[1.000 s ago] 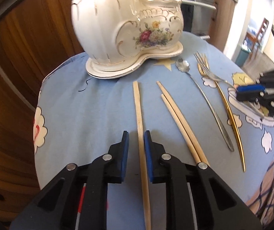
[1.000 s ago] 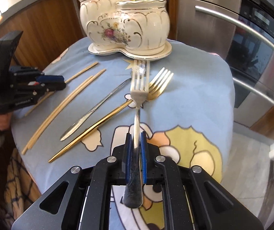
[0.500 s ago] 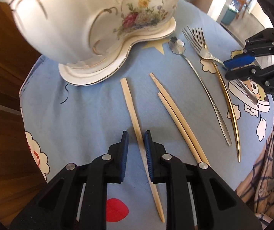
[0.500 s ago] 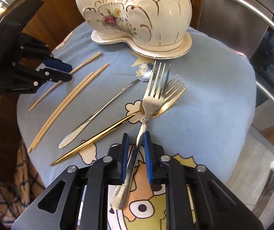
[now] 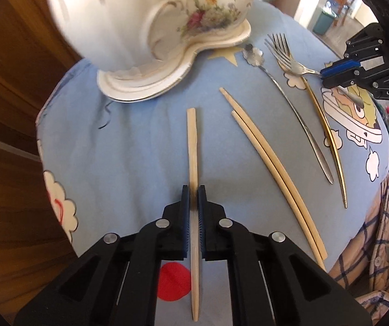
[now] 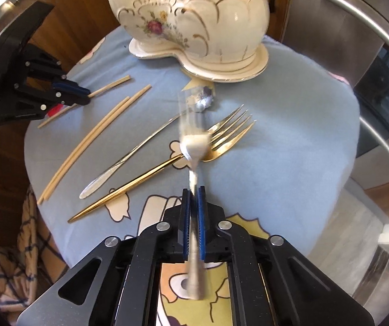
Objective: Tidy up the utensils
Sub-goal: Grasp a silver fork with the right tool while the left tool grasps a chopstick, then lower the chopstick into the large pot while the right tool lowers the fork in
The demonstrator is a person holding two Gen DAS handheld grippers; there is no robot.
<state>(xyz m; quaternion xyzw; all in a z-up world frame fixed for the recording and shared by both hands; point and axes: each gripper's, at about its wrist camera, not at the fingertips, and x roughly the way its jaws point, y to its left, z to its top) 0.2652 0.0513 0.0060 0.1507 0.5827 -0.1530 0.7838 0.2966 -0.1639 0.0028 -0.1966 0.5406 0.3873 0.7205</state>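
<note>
Hidden or unclear: we are seeing the silver fork blurred in the right wrist view, its tines smeared; the top of the ceramic holder is being cut off by the frame in both views.
Left tool: our left tool is closing its blue pads tight onto the single chopstick, which is running between them, its far end pointing toward the holder.
Right tool: our right tool is pinching the silver fork by its handle, the head sticking out ahead over the gold fork.
Chopstick pair: we are seeing the chopstick pair lying side by side on the blue cloth, just right of the held one.
Spoon: the long silver spoon is lying beside the gold fork, its flower-shaped bowl near the holder's base.
Counter: the cloth is covering the counter entirely.
</note>
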